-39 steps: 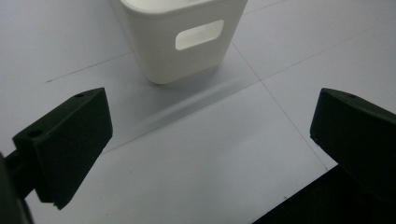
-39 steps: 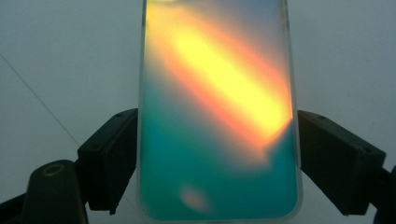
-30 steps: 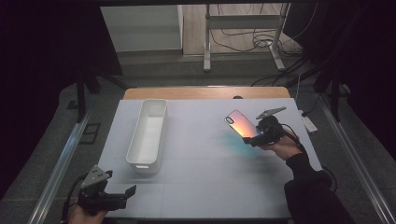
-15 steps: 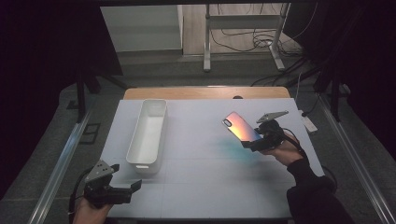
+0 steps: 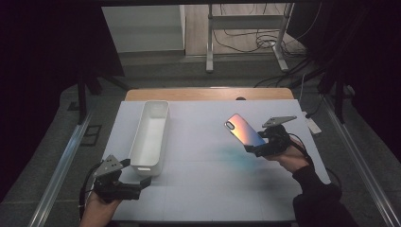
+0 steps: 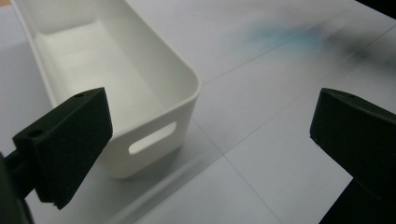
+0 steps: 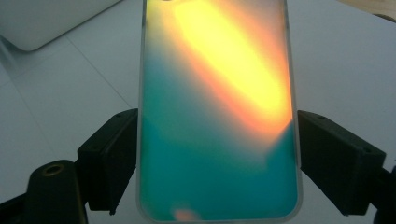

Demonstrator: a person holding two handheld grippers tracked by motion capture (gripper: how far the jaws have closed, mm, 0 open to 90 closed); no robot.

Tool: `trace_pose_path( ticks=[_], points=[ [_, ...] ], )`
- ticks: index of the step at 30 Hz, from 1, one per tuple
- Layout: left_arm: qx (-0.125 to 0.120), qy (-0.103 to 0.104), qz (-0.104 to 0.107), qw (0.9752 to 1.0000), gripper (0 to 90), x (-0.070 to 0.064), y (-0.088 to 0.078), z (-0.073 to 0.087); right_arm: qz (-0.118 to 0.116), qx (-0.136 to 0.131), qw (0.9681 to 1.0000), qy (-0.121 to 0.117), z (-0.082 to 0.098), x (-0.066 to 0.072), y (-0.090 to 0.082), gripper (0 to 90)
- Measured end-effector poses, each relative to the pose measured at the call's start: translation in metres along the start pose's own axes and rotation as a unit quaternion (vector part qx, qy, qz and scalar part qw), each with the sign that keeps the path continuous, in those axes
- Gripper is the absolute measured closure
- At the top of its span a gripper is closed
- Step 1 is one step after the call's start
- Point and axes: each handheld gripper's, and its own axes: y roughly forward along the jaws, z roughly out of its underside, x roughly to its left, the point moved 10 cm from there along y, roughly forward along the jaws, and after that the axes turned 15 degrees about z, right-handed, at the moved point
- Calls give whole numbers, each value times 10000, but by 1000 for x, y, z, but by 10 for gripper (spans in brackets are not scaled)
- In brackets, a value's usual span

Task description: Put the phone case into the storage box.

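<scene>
A phone case [image 5: 245, 131] with an iridescent orange-to-teal back hangs above the right half of the white table, tilted, its camera hole toward the upper left. My right gripper [image 5: 257, 149] is shut on its lower end; in the right gripper view the black pads [image 7: 112, 154] press both long sides of the case [image 7: 217, 107]. A long white bin [image 5: 151, 136] lies on the left half of the table. My left gripper [image 5: 142, 182] stands open beside the bin's near end, nothing between its jaws. The left gripper view looks into the empty bin [image 6: 140, 88] with its handle slot.
The white table top [image 5: 208, 189] has a wooden strip along its far edge. Metal rails run along both sides of the table. Beyond it stand a metal frame and loose cables on the floor. A small white object [image 5: 312, 125] lies off the table's right edge.
My right gripper has carried the case leftward and a little higher over the table. My left hand has shifted right and forward, bringing its gripper closer to the bin's near end.
</scene>
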Motion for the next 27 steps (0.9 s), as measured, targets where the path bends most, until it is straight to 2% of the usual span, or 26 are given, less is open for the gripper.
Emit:
trace_pose_path(
  ticks=[10,16,27],
  points=[
    [-138,185,295,9993,0,-8,14,-17,-124,-222,9997,-38,-3,13,-14,173],
    [-199,235,401,9987,0,-10,20,-24,-232,-336,9992,-3,-4,21,-21,172],
    [-368,313,738,9961,0,-18,35,-39,-345,-495,9982,36,-6,32,-31,172]
  ],
)
